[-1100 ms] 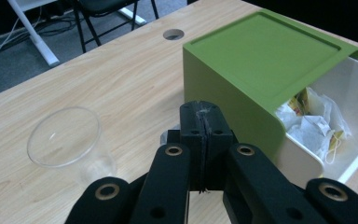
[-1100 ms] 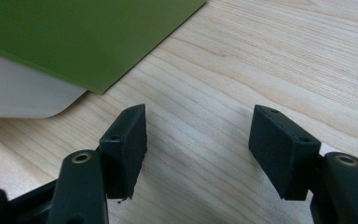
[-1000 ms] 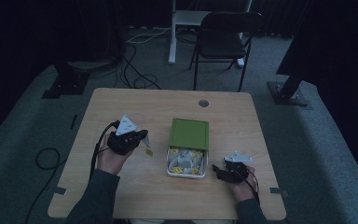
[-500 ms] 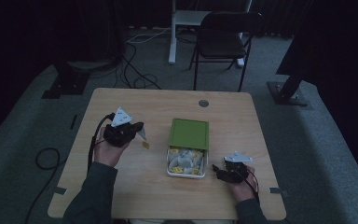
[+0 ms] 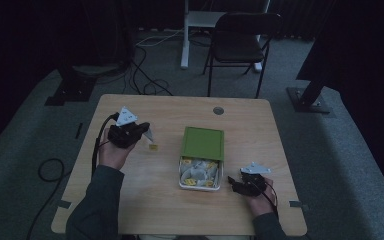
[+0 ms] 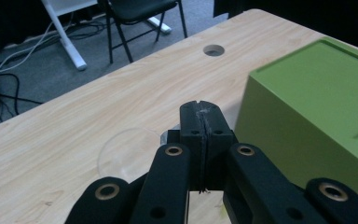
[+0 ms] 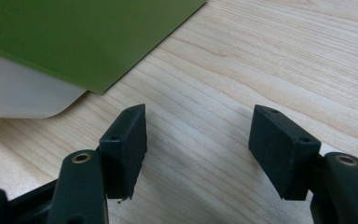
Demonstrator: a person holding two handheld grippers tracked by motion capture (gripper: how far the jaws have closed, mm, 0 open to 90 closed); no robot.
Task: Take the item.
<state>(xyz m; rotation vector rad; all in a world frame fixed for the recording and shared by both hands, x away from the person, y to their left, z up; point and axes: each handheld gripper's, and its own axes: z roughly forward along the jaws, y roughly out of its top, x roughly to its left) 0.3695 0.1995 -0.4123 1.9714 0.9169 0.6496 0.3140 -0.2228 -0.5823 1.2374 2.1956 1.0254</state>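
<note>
Left gripper view: left gripper [image 6: 200,122] jaws pressed together on a thin string, teabag [image 5: 149,133] hanging at its tip in the high view with the yellow tag [image 5: 153,147] lying on the table [image 5: 145,195] just below, well left of the green tin [image 5: 202,143]. Right gripper [image 7: 198,140] rests on the wood just beside the tin's open white tray [image 5: 199,172] of teabags, jaws apart, nothing between them
</note>
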